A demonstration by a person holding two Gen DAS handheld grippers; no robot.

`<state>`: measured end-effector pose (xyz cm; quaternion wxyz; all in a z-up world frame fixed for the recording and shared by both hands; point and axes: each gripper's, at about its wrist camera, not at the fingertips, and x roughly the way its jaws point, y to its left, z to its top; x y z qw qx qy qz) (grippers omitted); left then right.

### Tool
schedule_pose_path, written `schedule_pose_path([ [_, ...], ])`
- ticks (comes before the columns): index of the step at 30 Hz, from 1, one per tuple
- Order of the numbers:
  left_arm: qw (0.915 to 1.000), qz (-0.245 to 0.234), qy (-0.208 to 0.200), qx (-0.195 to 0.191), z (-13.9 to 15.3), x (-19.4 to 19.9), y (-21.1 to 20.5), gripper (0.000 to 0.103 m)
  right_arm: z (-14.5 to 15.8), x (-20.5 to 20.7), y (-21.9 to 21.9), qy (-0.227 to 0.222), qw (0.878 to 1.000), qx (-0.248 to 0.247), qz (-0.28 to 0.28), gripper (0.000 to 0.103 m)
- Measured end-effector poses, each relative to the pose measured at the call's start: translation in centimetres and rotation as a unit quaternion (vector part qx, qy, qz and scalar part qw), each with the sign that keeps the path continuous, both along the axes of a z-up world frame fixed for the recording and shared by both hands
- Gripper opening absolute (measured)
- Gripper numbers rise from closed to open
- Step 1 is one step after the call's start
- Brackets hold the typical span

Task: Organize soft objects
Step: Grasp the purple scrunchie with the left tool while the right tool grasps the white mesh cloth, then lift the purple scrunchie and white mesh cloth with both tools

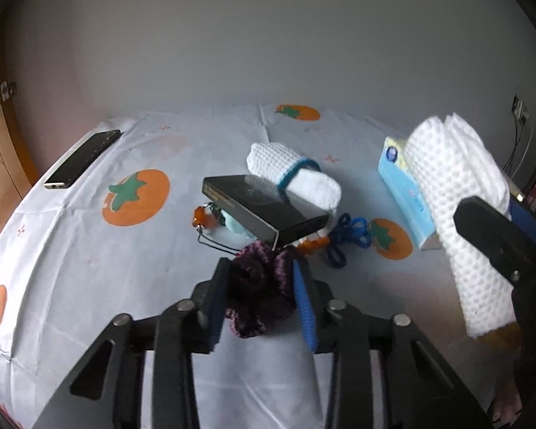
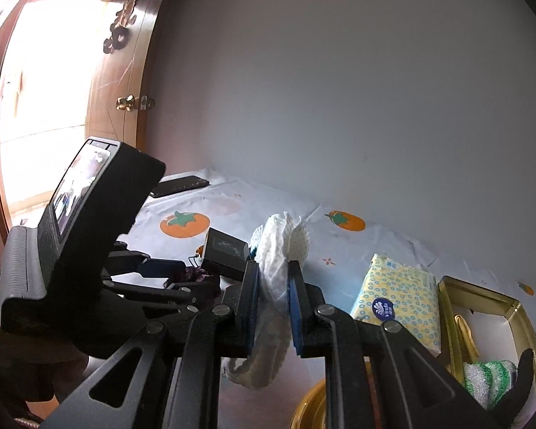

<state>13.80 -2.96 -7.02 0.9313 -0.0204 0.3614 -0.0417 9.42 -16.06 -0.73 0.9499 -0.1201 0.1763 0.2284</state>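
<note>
Soft objects are mid-sort on a persimmon-print tablecloth [image 1: 71,236]: the left gripper [image 1: 261,268] is clenched on a purple knitted piece [image 1: 257,293], which sits between its blue pads at or just above the cloth, while the right gripper [image 2: 273,271] is clamped around a white waffle-weave cloth [image 2: 278,250] held up off the table, its tail drooping below the jaws.

Just ahead of the left gripper lies the remaining pile: a black box [image 1: 264,207] resting tilted on a pale blue item, a rolled white knit with a teal band [image 1: 293,171] beyond it, a blue cord [image 1: 343,239] and orange beads [image 1: 205,218] tangled beside it. A phone [image 1: 82,159] lies far ahead and to the left.

To the right of the right gripper stands a tissue pack [image 2: 396,293], and beyond that an open gold tin [image 2: 496,300], likely the destination. It already holds a green-and-white knitted piece [image 2: 489,379] and something yellow against its near wall; much of its floor is bare.

To deposit the white cloth well, the right gripper should probably carry it over the tissue pack, lower the dangling tail inside the tin's rim first, then release. The purple piece should be lifted straight up, since thin cord lies close by and could snag.
</note>
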Motion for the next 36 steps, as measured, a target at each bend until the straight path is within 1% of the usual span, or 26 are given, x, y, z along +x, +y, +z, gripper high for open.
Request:
schedule_pose_path([
  [2, 0.9999, 0.002, -0.009, -0.010, 0.2, -0.3, 0.3, 0.030, 0.0, -0.3, -0.3, -0.007, 1.000, 0.007, -0.002, 0.017],
  [7, 0.9987, 0.009, -0.044, -0.023, 0.9, -1.4, 0.7, 0.030, 0.1, 0.0, -1.4, -0.001, 0.999, 0.033, -0.006, 0.017],
  [10, 0.9969, 0.011, -0.070, -0.033, 1.3, -2.3, 1.0, 0.030, 0.2, -0.2, -1.6, -0.007, 0.999, 0.041, -0.007, 0.017],
  [18, 0.9912, 0.010, -0.126, -0.040, 2.2, -3.9, 1.4, 0.030, 0.2, -0.3, -2.4, -0.003, 0.998, 0.063, -0.010, 0.017],
  [22, 0.9876, 0.007, -0.151, -0.043, 2.6, -4.8, 1.5, 0.030, 0.3, -0.7, -2.8, -0.010, 0.997, 0.070, -0.009, 0.017],
  [36, 0.9812, 0.008, -0.187, -0.047, 2.9, -6.1, 1.7, 0.030, 0.5, -1.2, -3.6, -0.022, 0.996, 0.091, -0.009, 0.017],
])
